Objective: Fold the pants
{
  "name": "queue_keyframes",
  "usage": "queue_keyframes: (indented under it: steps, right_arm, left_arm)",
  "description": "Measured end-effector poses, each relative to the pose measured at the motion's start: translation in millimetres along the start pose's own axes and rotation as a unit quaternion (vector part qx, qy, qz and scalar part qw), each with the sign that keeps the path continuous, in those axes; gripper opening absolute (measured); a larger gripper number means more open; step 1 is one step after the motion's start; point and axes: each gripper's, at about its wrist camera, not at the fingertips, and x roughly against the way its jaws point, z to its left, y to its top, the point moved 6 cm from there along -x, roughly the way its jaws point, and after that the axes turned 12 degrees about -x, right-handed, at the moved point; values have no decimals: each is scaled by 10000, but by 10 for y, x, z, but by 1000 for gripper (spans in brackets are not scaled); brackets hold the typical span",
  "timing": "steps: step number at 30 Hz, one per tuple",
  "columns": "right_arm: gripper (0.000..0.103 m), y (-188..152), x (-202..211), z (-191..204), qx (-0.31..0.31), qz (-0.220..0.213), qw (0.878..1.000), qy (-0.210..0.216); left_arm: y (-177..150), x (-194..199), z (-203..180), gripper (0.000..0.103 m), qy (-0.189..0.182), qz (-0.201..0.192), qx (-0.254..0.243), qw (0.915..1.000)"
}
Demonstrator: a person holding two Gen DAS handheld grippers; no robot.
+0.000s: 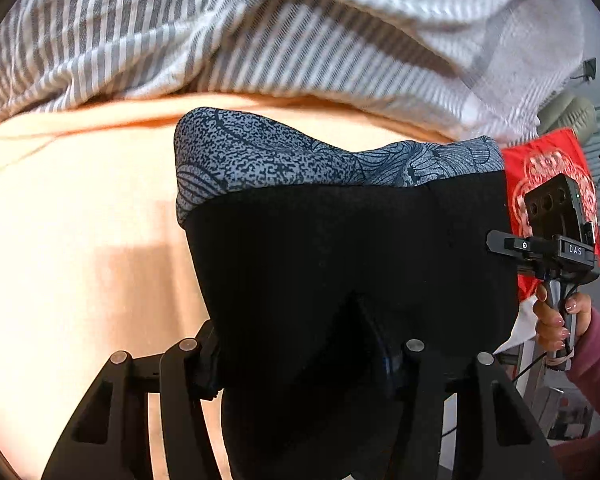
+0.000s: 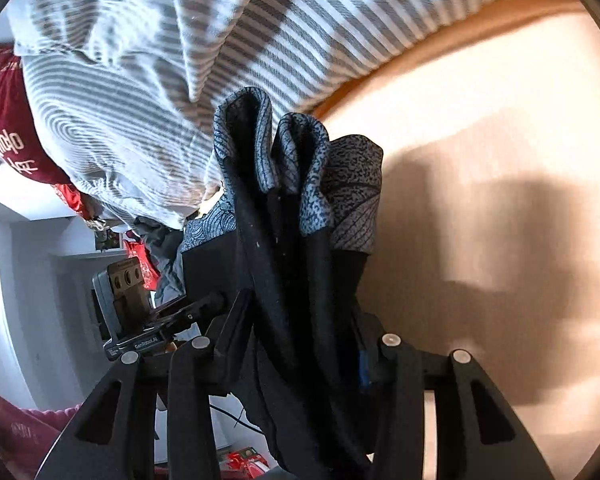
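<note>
Left wrist view: black stretch pants with grey-blue patterned waistband [image 1: 340,240] hang over the peach bed sheet [image 1: 80,220], pinched in the left hand-held gripper [image 1: 300,364]. Right hand-held gripper [image 2: 296,344] clenched on a bunched edge of the pants. Grey-white striped duvet [image 1: 180,32] lies beyond the pants; red printed cloth [image 1: 548,168] right of them.

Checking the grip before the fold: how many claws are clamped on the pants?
2. The left claw grips the spread black pants; the right claw holds their bunched edge, also seen at the left view's right side. No others visible.
</note>
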Motion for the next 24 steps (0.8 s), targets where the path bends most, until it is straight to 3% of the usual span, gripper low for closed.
queue_keyframes:
  steps: [4,8,11,14,18,19,21,24]
  right_arm:
    - [46,-258,78,-214,-140,-23,9999,-87]
    - [46,-384,9,-510,-303,24,9989,-362]
    - [54,-434,-26,-646,-372,23,9962,-783]
    - [58,-429,54,-622,-382,-102,9933,-1083]
    - [58,-439,254,-476,-36,-441,9830,-1784]
    - [57,-439,332,-416,57,-571,9806,-1874]
    - [37,-434,482,-298,181,-863,9764,-1971]
    - [33,-451,597,-106,311,-1134,9763,-1817]
  left_arm:
    - [-292,-98,-82,57,12,156,129,9998]
    - [-545,-305,-52,57,527,387,387,9971]
    - [-672,-302,20,75,803,421,630,9939]
    - [-703,-202,5,75,1131,380,612,9910]
    - [-637,4,-86,75,1427,123,514,9884]
    - [-632,75,-153,75,1477,30,426,9881]
    - [-552,125,-357,75,1544,-96,284,9876]
    - [-515,113,-562,75,1509,-128,87,9884]
